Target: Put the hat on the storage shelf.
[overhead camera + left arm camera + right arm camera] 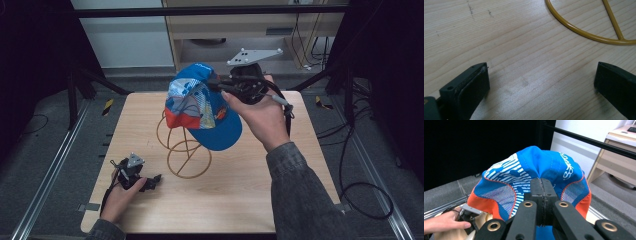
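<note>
A blue cap (200,107) with white stripes, orange trim and mesh panels hangs in the air above a yellow wire stand (182,147) on the wooden table (235,195). My right gripper (235,82) is shut on the cap's fabric; in the right gripper view its jaws pinch a fold of the cap (536,170) at the right gripper (543,186). My left gripper (150,182) rests low at the table's front left, open, nothing between its jaws. In the left gripper view the left gripper (541,82) faces bare wood, with the stand's ring (586,35) beyond.
Black frame bars (210,11) run across the back, and a light wooden cabinet (255,30) stands behind the table. Cables (360,195) lie on the floor at the right. Metal rails (55,160) flank the table.
</note>
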Motion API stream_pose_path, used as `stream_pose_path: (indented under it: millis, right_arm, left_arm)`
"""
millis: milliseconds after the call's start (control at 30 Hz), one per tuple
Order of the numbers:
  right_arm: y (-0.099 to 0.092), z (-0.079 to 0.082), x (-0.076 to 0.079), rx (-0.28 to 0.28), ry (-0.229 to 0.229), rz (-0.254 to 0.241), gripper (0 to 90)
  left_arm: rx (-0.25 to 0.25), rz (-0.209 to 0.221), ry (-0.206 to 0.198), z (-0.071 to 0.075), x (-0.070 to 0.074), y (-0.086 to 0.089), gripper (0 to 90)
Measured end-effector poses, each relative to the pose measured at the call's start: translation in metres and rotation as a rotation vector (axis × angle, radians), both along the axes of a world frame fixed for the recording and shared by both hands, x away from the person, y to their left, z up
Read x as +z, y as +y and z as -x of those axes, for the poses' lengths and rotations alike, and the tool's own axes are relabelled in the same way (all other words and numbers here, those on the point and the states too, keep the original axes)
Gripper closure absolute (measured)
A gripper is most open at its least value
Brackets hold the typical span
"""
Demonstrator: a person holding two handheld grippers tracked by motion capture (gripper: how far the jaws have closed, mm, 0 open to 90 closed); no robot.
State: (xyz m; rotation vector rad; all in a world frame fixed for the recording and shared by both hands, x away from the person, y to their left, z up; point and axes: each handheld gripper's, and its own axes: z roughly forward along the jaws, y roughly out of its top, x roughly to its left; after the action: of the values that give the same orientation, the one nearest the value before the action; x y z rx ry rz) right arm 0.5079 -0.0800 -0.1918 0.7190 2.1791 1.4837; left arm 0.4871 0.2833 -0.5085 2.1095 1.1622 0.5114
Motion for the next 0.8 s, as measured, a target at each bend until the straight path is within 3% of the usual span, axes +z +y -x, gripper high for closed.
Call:
stream_pose_path:
  millis: [800]
  right_arm:
    - [0.046,-0.017,-0.015,0.038,0.032,0.036,90.0]
  left_arm:
    - [-0.001,-0.001,-0.001,0.000,0.000,0.000,0.0]
